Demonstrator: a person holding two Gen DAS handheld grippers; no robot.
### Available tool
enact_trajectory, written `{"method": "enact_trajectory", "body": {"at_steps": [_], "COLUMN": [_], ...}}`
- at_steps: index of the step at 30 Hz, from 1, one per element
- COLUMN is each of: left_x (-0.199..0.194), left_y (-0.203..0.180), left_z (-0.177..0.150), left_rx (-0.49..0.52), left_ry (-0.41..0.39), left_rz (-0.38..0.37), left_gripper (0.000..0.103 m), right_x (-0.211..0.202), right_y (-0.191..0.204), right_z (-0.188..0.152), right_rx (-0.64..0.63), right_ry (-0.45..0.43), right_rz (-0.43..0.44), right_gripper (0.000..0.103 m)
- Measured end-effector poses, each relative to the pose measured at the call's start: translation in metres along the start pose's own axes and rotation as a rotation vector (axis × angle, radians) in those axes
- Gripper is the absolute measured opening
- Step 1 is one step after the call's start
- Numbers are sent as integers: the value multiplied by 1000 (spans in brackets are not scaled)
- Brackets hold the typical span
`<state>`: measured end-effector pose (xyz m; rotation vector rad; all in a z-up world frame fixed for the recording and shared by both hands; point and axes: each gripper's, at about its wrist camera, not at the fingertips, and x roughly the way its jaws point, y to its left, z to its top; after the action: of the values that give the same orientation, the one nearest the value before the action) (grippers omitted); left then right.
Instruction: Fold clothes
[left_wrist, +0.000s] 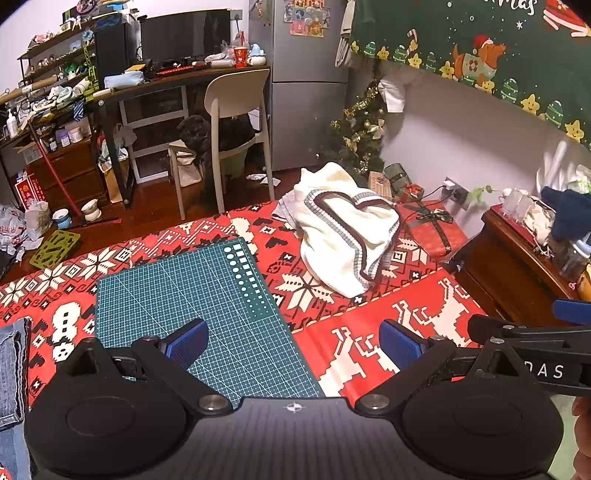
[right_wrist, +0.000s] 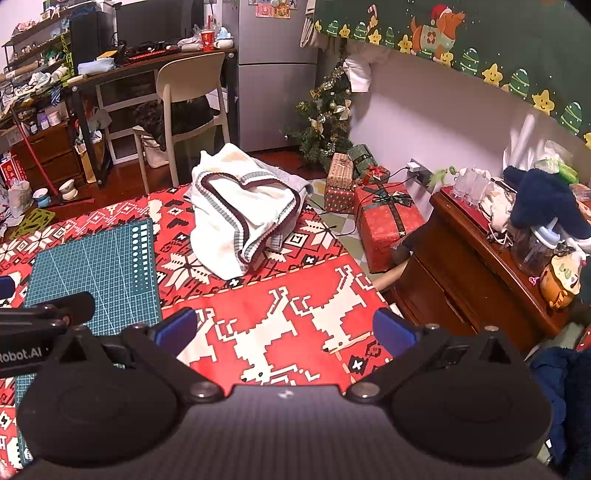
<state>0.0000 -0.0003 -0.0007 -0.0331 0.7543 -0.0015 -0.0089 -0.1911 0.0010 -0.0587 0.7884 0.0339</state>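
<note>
A cream knitted vest with dark and grey striped trim lies crumpled at the far side of the red patterned tablecloth; the right wrist view shows the vest too. A grey garment lies under it. My left gripper hovers open over the near edge of a green cutting mat, well short of the vest, its fingers empty. My right gripper is open above the reindeer pattern, also empty. Folded denim sits at the left edge.
The cutting mat covers the table's left part. A dark wooden cabinet with jars stands right of the table. Wrapped gift boxes and a small Christmas tree stand on the floor beyond. A white chair and desk are behind.
</note>
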Motion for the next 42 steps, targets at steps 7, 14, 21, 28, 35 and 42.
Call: {"method": "enact_trajectory", "body": {"at_steps": [7, 14, 21, 28, 35, 42], "left_x": [4, 4, 5, 7, 10, 13], "left_y": [-2, -4, -4, -3, -1, -1], "left_z": [-4, -3, -2, -1, -2, -1], "left_rx": [-8, 5, 14, 14, 8, 19], "left_ry": [3, -3, -8, -11, 1, 2], "left_rz": [-1, -2, 1, 7, 7, -6], "left_gripper": [100, 100, 100, 100, 100, 100], "right_x": [4, 8, 11, 12, 16, 19], "right_y": [-3, 0, -1, 2, 3, 2], "right_z": [-4, -7, -5, -4, -4, -2], "right_rx": [7, 5, 4, -5, -12, -8], "right_ry": [-5, 2, 9, 11, 16, 23], "right_rz": [2, -6, -15, -11, -7, -9], "right_gripper": [102, 102, 102, 102, 102, 102]}}
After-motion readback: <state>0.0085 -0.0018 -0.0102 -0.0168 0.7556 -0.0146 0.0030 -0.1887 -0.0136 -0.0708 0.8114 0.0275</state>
